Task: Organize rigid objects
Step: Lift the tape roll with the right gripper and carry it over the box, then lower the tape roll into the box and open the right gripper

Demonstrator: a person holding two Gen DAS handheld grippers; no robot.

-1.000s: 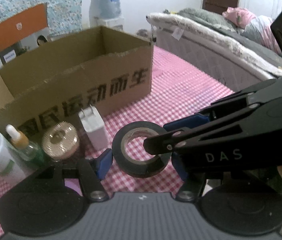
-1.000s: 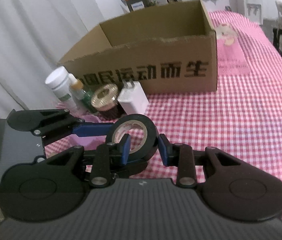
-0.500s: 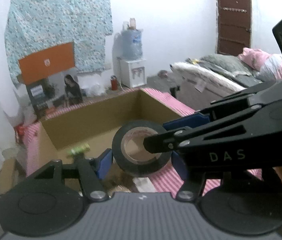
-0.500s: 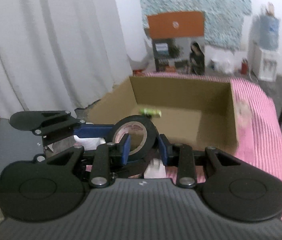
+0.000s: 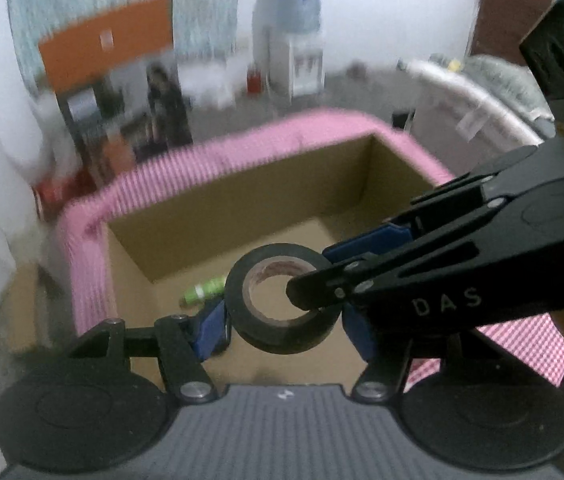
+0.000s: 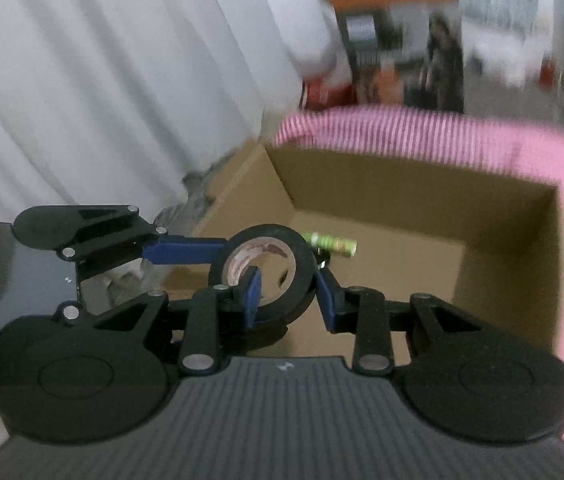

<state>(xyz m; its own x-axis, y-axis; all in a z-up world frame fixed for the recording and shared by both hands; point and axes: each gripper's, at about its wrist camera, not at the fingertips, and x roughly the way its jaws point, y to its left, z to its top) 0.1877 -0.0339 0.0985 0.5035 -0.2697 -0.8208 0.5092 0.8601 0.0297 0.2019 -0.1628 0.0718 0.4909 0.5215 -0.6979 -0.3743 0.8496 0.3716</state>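
A black tape roll [image 5: 282, 300] hangs in the air above the open cardboard box [image 5: 242, 200]. My left gripper [image 5: 285, 320] is shut on its outer sides. My right gripper [image 6: 287, 284] is shut on the tape roll's [image 6: 270, 268] wall, one finger inside the hole and one outside. In the left wrist view the right gripper's fingers [image 5: 361, 280] come in from the right. A small green battery [image 6: 331, 242] lies on the floor of the box [image 6: 401, 208]; it also shows in the left wrist view [image 5: 202, 290].
The box stands on a pink checked tablecloth [image 5: 521, 340]. White curtains [image 6: 102, 80] hang at the left. A bed [image 5: 481, 100] and a water dispenser [image 5: 293, 40] stand behind, blurred.
Both grippers have lifted the tape roll off the table and carried it up and forward over the box. The views now look down into the box; the bottles and charger have left view.
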